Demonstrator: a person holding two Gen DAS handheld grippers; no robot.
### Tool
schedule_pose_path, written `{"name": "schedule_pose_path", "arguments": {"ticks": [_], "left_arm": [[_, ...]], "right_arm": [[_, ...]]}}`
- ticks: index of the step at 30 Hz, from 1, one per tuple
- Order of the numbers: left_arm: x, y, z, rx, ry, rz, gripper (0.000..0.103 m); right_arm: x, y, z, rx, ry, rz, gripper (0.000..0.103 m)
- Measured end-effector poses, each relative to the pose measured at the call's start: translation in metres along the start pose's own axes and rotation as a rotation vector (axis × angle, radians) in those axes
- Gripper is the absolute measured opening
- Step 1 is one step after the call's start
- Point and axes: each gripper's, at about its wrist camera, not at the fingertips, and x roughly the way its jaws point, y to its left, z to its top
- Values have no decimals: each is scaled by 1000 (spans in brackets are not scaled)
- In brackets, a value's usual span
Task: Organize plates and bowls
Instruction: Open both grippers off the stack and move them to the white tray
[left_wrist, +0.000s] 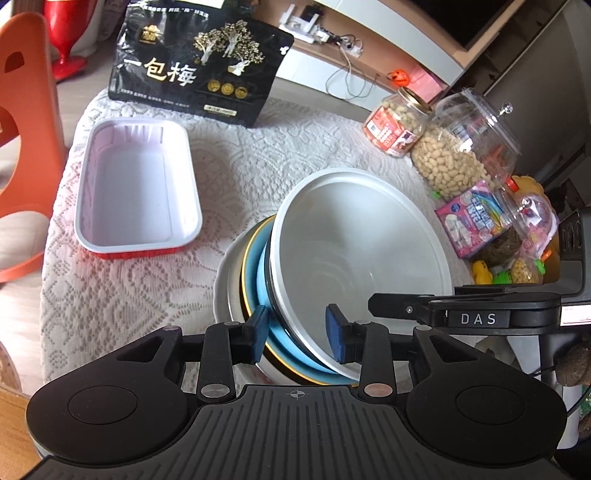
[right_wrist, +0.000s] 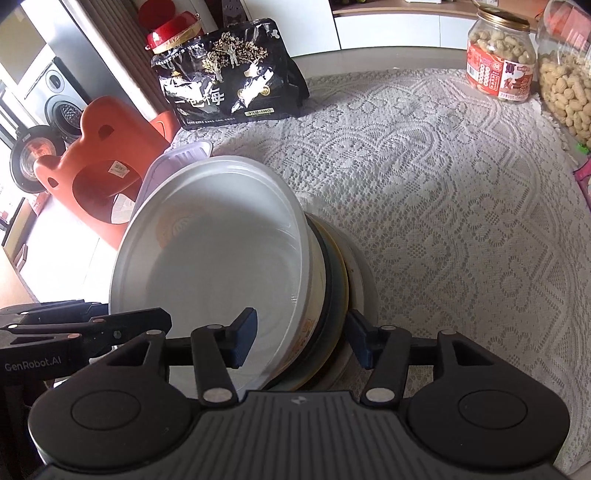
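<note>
Lace-covered table (left_wrist: 236, 173), stacked bowls (left_wrist: 354, 243) tilted (apparently), both tools (left_wrist: 301, 338) (right_wrist: 299, 341) parted astride rims, pads clear.

Left gripper (left_wrist: 297, 334) and right gripper (right_wrist: 301, 341) angle downward, jaws parted.

Black snack bag (left_wrist: 195, 70) standing at lace cloth's (right_wrist: 424, 177) far edge; two peanut jars (left_wrist: 397, 123) right; orange stool (right_wrist: 107, 166) left.

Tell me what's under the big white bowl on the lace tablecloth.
The white bowl sits tilted on a stack: a blue dish with a yellow-rimmed one beneath, then a white plate at the bottom. Only their edges show; the bowl covers their middles, so anything lying there is hidden.
</note>
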Motion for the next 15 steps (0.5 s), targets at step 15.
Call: {"name": "schedule_pose_path", "arguments": {"ticks": [15], "left_arm": [[-51,-15,14,42,-133,38,36]], "right_arm": [[-67,19,24,-114,-192,-57,51]]}}
